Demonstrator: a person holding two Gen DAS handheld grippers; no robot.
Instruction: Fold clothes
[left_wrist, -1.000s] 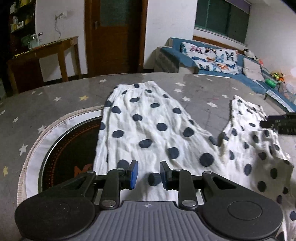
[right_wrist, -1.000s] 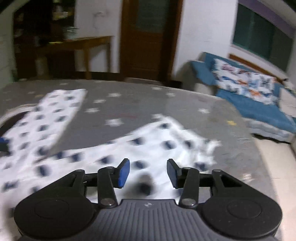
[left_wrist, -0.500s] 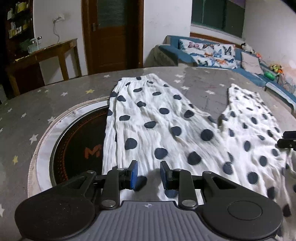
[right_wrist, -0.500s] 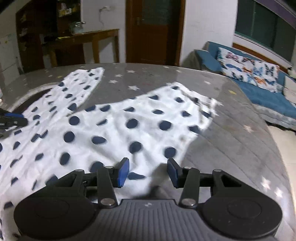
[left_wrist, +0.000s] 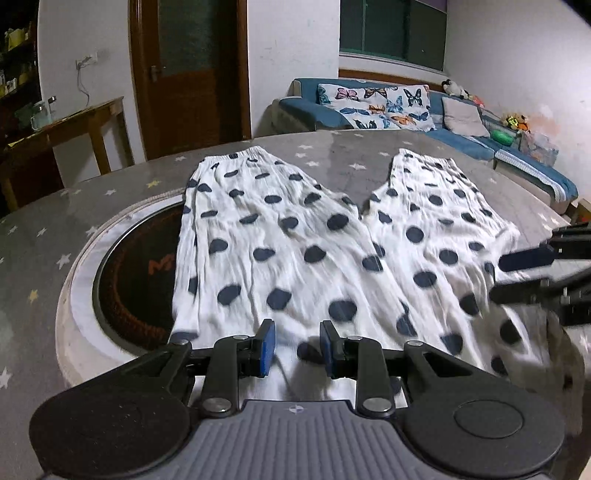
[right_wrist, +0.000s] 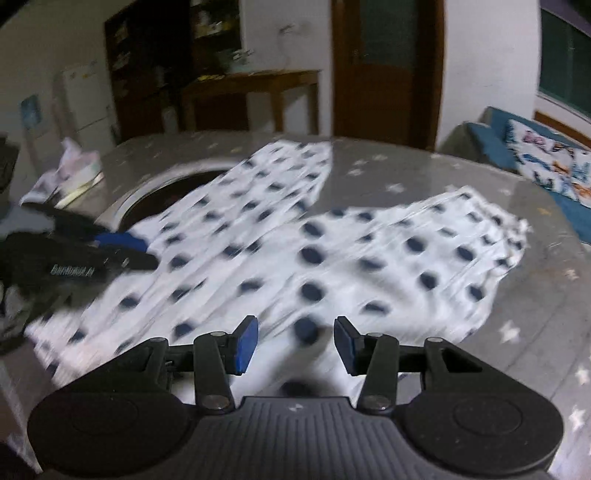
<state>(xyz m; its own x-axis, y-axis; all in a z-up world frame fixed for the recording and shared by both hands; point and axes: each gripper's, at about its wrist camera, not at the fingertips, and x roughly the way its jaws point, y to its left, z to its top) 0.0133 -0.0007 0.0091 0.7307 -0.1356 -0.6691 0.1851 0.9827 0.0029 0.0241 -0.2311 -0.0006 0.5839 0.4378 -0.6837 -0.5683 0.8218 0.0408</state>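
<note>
White trousers with dark blue dots (left_wrist: 295, 240) lie spread on the grey star-print table (left_wrist: 37, 240), both legs pointing away from me. My left gripper (left_wrist: 297, 349) hovers over the near, waist end of the left leg, jaws apart, with cloth showing in the gap and not pinched. My right gripper (right_wrist: 295, 345) is also open over the near end of the right leg (right_wrist: 424, 258). Each gripper shows in the other's view: the right gripper (left_wrist: 535, 273) at the right edge, the left gripper (right_wrist: 110, 251) at the left edge. Both pictures are blurred.
A round black hotplate (left_wrist: 125, 273) is set into the table, partly under the left leg. A pile of paper (right_wrist: 74, 166) lies at the table's far left. Beyond the table are a wooden side table (left_wrist: 55, 125), a door and a blue sofa (left_wrist: 369, 107).
Both grippers have drawn back toward the near end of the trousers. The cloth looks flatter, with both legs now in view. The right gripper has come further into the left wrist view.
</note>
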